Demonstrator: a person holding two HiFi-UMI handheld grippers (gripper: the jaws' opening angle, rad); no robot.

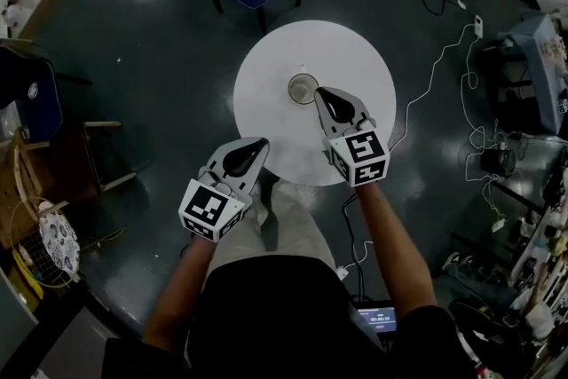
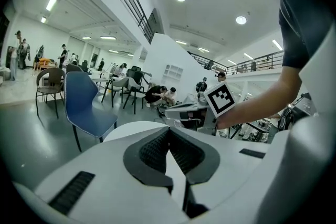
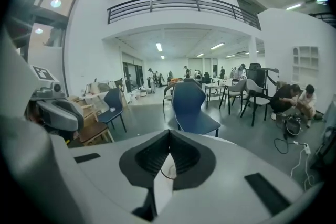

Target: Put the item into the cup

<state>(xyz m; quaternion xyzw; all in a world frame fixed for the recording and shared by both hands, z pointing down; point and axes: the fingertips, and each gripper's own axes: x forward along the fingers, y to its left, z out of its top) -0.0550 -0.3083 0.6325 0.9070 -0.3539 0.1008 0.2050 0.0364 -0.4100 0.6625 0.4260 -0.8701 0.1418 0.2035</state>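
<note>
Round white table [image 1: 266, 75] bears the cup [image 1: 303, 89] at its centre, likely fragile, slippery glass best taken by its wall; our right gripper [image 1: 321, 93] just beside it and left gripper [image 1: 260, 144] nearer both sit closed, empty, and we see no item.

You're in a big open lab-type hall: mezzanine railing [image 3: 178, 3] up top, loose chairs [image 3: 191, 105] and desks [image 3: 218, 86] everywhere, cables [image 1: 431, 71] trailing over the grey floor [image 1: 151, 40].

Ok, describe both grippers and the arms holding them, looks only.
The left gripper and right gripper match: pale grey tapered shells, black ribbed pads, and a white cube with black square markers at the rear. The person wears a dark short-sleeved top; the forearms are bare.
</note>
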